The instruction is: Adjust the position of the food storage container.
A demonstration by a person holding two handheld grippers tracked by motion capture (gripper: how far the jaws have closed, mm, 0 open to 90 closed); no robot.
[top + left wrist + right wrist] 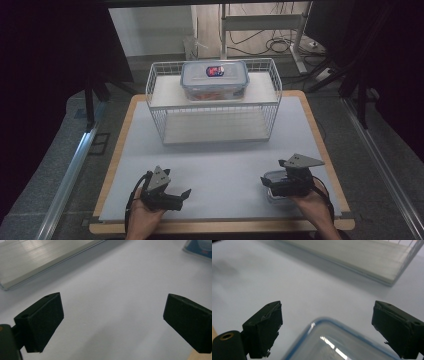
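A small clear container [271, 196] with a blue rim sits on the white table top [225, 160] at the front right. My right gripper [267, 182] is held low over it by a hand. In the right gripper view the container's corner [342, 342] lies between and below the jaws of this gripper [327, 315], which stand open and clear of it. At the front left my left gripper [177, 186] points right, just above the table. Its own view shows that gripper [113, 306] wide open over bare table, with the small container [200, 247] far off at the top right.
A white wire rack [215, 107] with two shelves stands at the back middle. A larger clear, blue-rimmed lidded box [215, 80] rests on its upper shelf. The rack's lower shelf edge [45, 262] is close ahead of the left gripper. The wooden table rim [115, 155] borders the white top.
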